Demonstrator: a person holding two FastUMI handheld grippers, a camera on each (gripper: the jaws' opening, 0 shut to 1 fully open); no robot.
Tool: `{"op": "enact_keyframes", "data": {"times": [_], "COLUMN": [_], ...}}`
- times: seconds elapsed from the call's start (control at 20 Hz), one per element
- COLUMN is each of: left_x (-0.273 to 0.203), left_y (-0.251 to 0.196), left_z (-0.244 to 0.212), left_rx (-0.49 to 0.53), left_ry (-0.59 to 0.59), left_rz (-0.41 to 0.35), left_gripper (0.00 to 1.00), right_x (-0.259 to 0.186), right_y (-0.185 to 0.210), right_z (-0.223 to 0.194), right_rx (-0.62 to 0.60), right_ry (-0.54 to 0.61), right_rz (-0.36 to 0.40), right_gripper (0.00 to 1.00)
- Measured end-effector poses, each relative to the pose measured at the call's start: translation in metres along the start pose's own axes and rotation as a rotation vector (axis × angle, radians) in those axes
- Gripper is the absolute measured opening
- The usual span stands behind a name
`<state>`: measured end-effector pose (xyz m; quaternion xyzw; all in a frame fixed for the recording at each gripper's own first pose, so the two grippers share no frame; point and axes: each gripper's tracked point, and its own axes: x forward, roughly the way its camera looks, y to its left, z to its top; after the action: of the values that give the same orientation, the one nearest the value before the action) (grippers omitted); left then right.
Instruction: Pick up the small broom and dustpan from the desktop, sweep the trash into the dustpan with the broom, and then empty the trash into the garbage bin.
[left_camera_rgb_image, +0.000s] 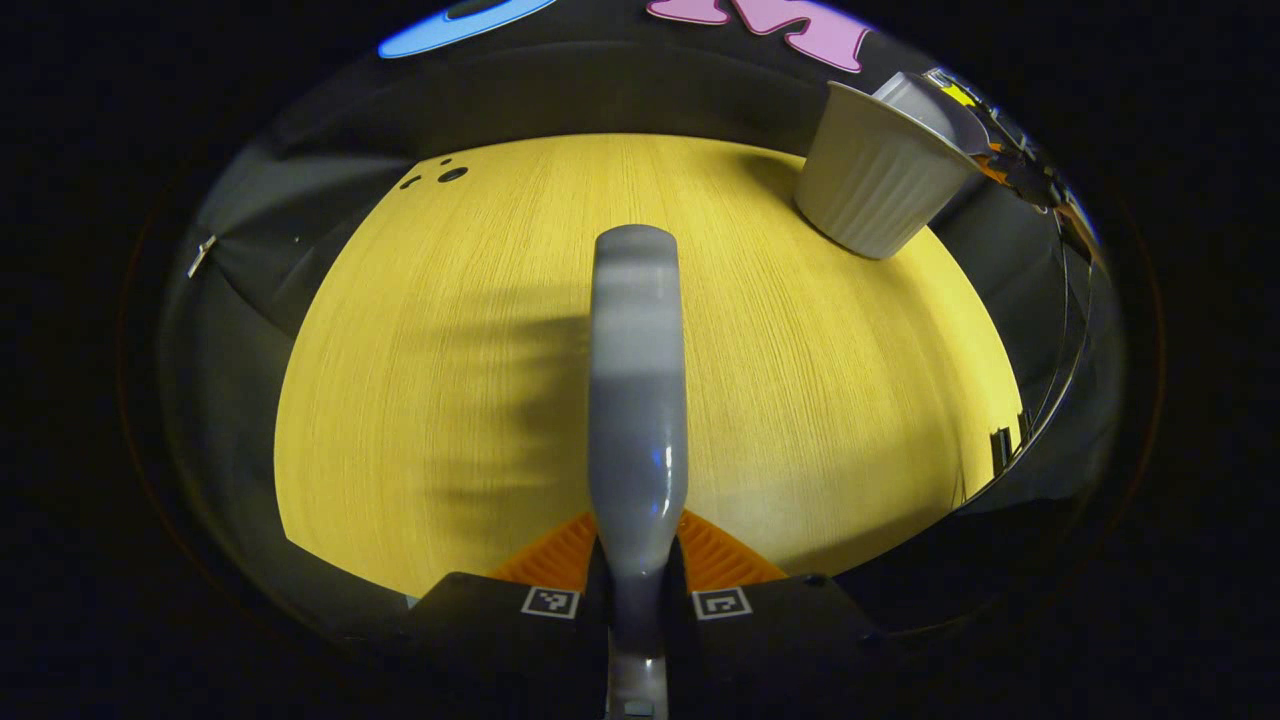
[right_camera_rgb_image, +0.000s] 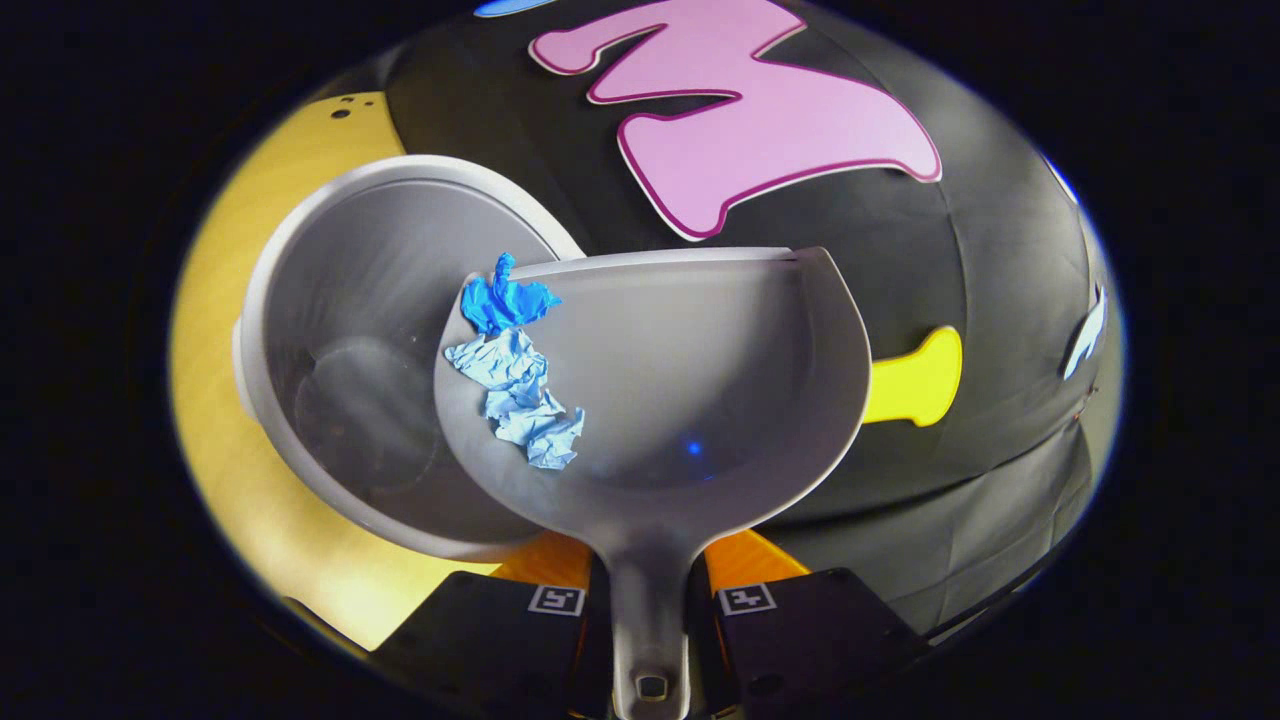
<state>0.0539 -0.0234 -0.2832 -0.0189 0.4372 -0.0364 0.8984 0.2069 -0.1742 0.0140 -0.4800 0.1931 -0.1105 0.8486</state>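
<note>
Dustpan (right_camera_rgb_image: 690, 400) clamped by right hand-held gripper (right_camera_rgb_image: 650, 600), handle rearward, mouth over bin (right_camera_rgb_image: 340, 330); left grips broom (left_camera_rgb_image: 637, 400) lengthwise.

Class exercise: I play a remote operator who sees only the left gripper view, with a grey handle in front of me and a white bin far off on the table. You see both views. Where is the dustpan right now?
Observer: In the right gripper view the right gripper is shut on the dustpan handle, and the pan is raised above the garbage bin.
Operator: Is the trash already in the bin?
Observer: No. Two crumpled pieces, dark blue paper and pale blue paper, lie on the pan's left side, nearest the bin.
Operator: Is anything inside the bin?
Observer: Its inside looks bare down to the bottom.
Operator: And my own gripper?
Observer: The left gripper is shut on the broom handle, above the yellow table.
</note>
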Motion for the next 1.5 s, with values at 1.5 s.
{"op": "enact_keyframes", "data": {"times": [1.5], "left_x": [0.000], "left_y": [0.001], "left_z": [-0.001], "left_rx": [0.014], "left_ry": [0.061], "left_rz": [-0.001], "left_gripper": [0.27], "right_x": [-0.008], "right_y": [-0.016], "right_z": [0.000], "right_rx": [-0.250], "right_ry": [-0.085], "right_rz": [-0.284], "right_gripper": [0.33]}}
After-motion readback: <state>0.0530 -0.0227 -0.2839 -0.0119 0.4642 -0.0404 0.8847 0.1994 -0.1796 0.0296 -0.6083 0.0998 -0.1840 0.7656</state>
